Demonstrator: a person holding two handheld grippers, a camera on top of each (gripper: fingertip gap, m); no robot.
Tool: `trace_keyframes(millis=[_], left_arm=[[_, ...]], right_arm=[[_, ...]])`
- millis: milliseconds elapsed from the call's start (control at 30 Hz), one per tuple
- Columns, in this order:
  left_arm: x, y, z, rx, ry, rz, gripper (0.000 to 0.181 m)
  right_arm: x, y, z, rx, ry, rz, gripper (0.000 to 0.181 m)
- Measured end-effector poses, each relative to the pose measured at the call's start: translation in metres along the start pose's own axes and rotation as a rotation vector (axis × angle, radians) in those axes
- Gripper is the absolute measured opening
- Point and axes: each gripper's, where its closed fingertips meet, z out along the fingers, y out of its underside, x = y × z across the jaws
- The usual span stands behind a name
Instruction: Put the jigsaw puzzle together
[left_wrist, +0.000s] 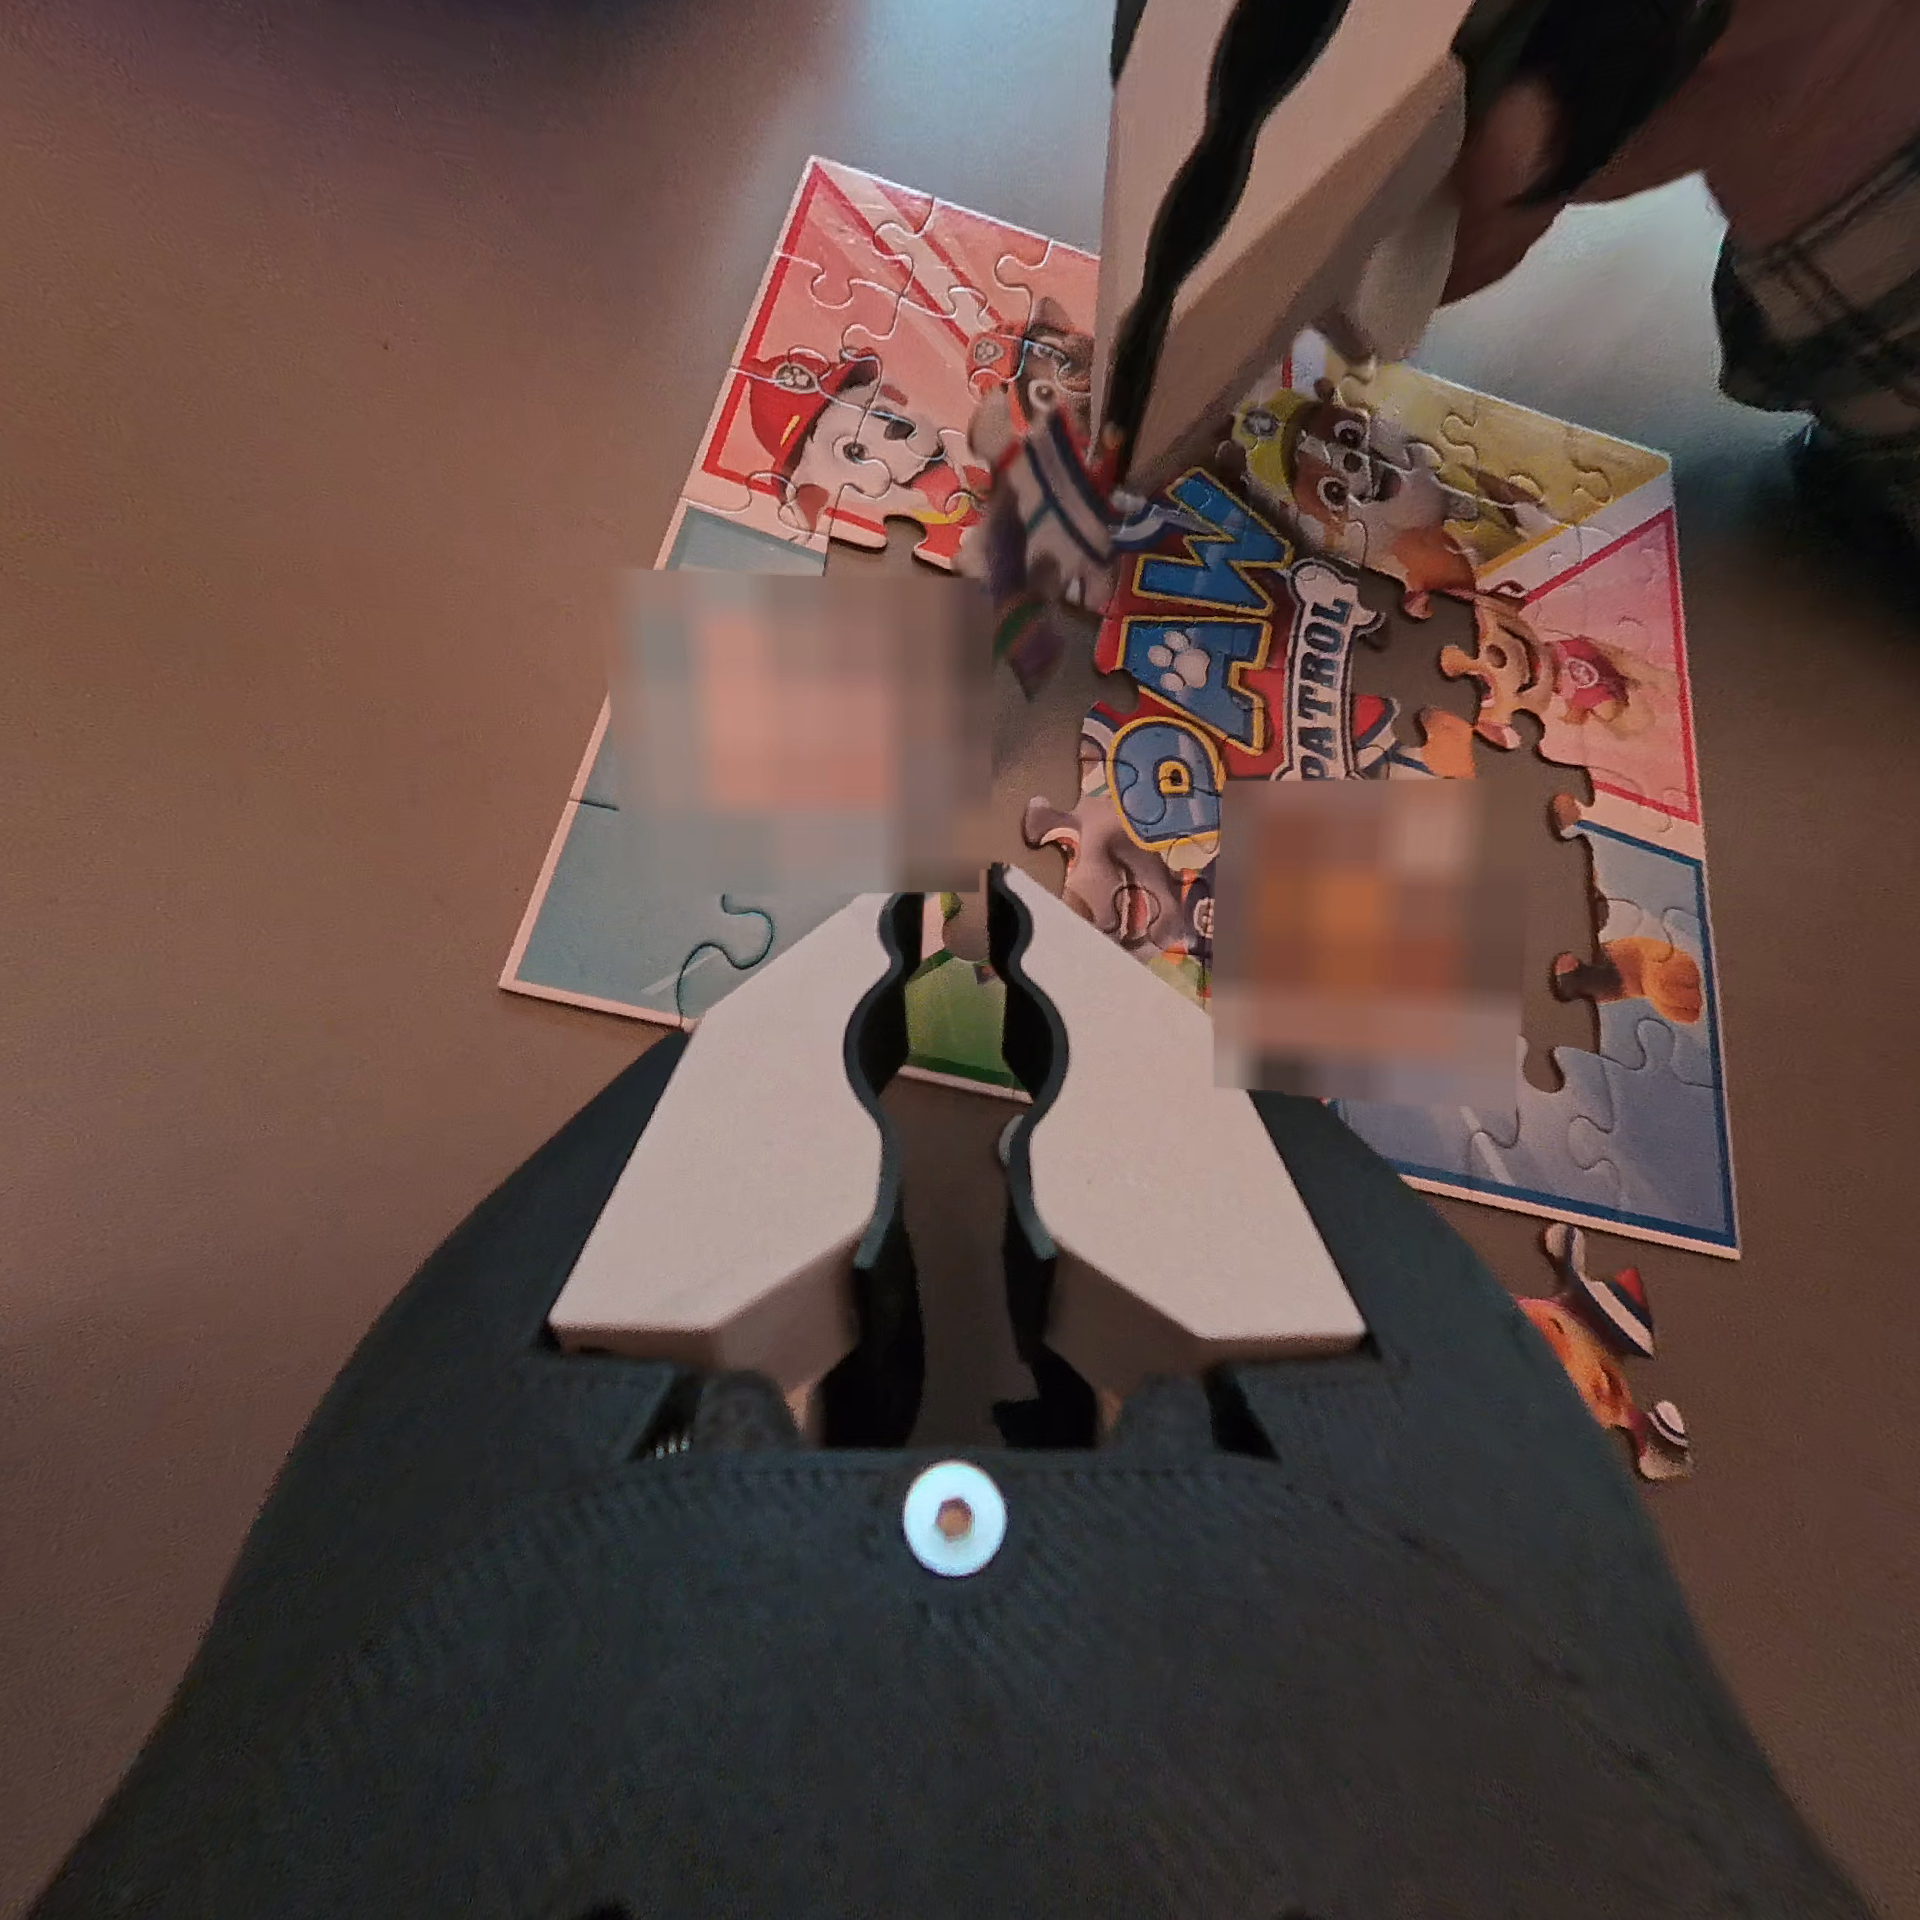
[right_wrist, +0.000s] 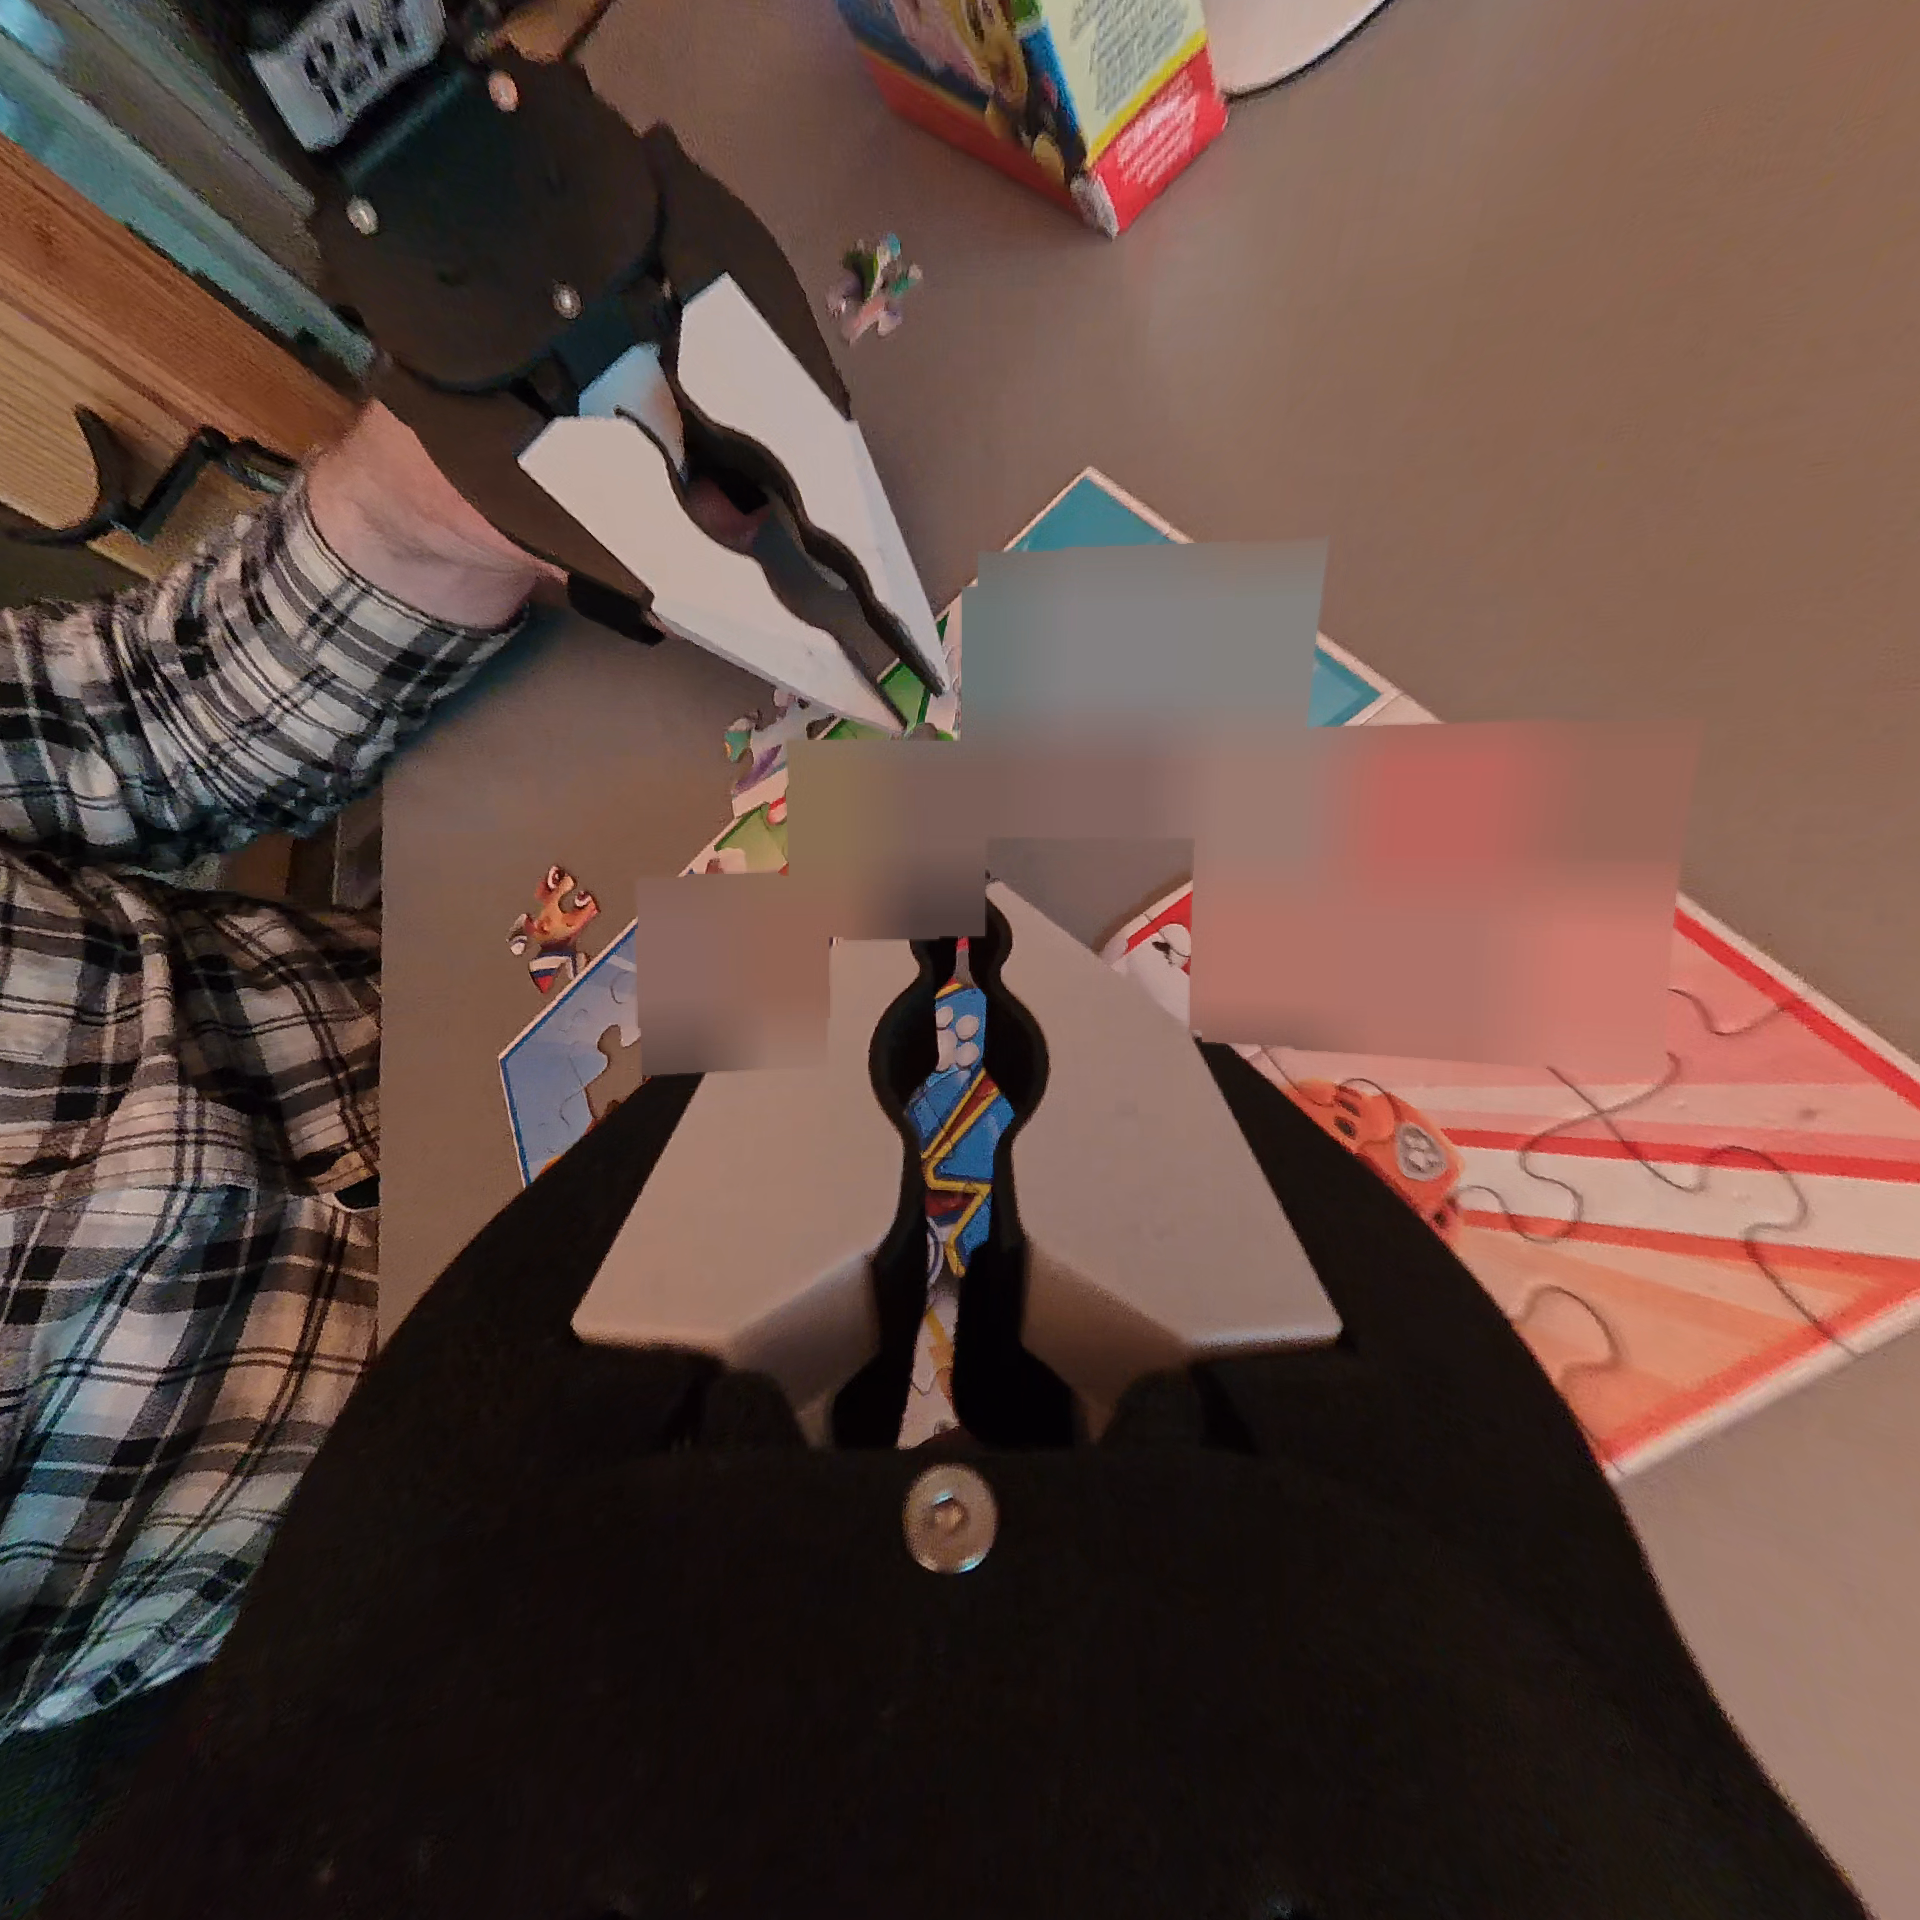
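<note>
The partly built cartoon jigsaw puzzle (left_wrist: 1621, 1143) lies flat on the brown table and also shows in the right wrist view (right_wrist: 1662, 1195). Gaps remain around its middle. My right gripper (left_wrist: 1117, 468) comes down from the top of the left wrist view. It is shut on a blue and white puzzle piece (left_wrist: 1049, 499), held just above the middle gap. Its own view (right_wrist: 971, 925) has a mosaic patch over the tips. My left gripper (left_wrist: 951, 904) is shut with nothing in it. Its tips (right_wrist: 925, 696) sit on the puzzle's green near edge.
Loose pieces lie off the puzzle (left_wrist: 1600, 1351), (right_wrist: 556, 925), (right_wrist: 873, 286). The puzzle box (right_wrist: 1049, 104) stands at the far side. A person's plaid sleeve (right_wrist: 208, 675) and wooden furniture (right_wrist: 104, 343) are on the left. There is about 8 cm between the tips of the two grippers.
</note>
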Motion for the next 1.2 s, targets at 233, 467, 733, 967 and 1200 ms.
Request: trace_keyframes(millis=[233,467,733,967,1200], left_arm=[[-0.005,0.004,-0.001,-0.027,-0.039,0.017,0.014],[-0.008,0.006,0.001,-0.041,-0.053,0.017,0.015],[-0.006,0.012,-0.002,-0.087,-0.058,0.024,0.02],[-0.014,0.012,-0.011,-0.098,-0.12,0.066,0.017],[-0.01,0.011,-0.01,-0.094,-0.101,0.075,0.02]], right_arm=[[0.015,-0.006,-0.031,0.106,-0.016,0.062,0.0],[0.018,0.0,-0.023,0.073,-0.021,0.068,0.0],[0.019,0.0,-0.021,0.082,-0.027,0.067,0.0],[0.025,-0.006,-0.039,0.145,-0.005,0.068,0.0],[0.018,0.005,-0.056,0.129,-0.034,0.055,0.0]])
